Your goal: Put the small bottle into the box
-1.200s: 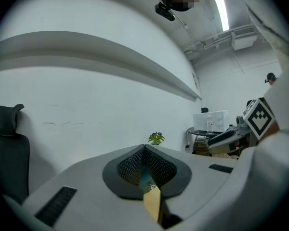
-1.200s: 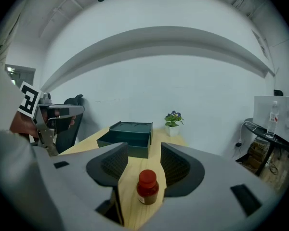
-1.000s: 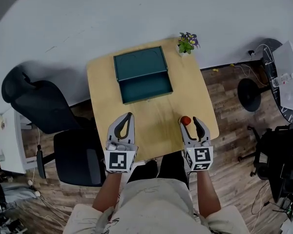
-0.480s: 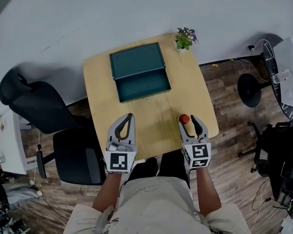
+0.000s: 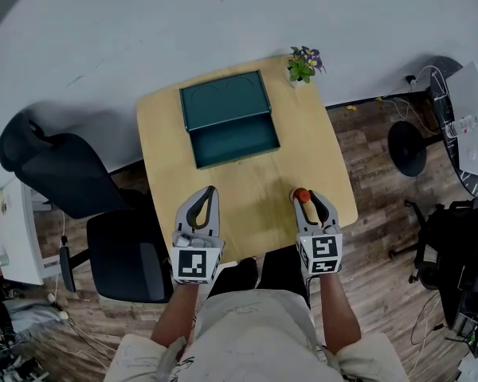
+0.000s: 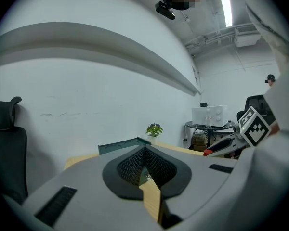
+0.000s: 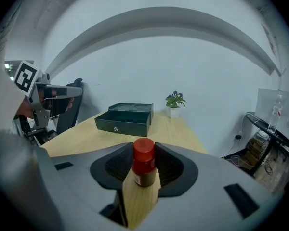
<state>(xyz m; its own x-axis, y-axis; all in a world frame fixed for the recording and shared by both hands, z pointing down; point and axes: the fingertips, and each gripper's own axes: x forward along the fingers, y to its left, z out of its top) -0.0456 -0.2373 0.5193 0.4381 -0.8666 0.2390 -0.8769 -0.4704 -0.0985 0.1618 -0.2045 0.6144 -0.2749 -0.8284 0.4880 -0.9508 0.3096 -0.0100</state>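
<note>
A small brown bottle with a red cap (image 5: 302,195) (image 7: 144,167) stands upright on the wooden table (image 5: 163,157) near its front right edge. My right gripper (image 5: 312,200) (image 7: 144,154) is around it and its jaws are closing, with the pads against both sides of the cap. The dark green box (image 5: 231,130) (image 7: 125,120) lies open at the far middle of the table, its lid folded back. My left gripper (image 5: 210,191) (image 6: 144,149) rests shut and empty at the front left of the table.
A potted plant (image 5: 303,66) (image 7: 174,102) stands at the table's far right corner, behind the box. A black office chair (image 5: 80,205) is left of the table. At the right are a white unit (image 5: 474,122) and cables on the wooden floor.
My right gripper has slid forward around the bottle and its jaws have come in onto the cap. The left gripper has stayed where it was.
</note>
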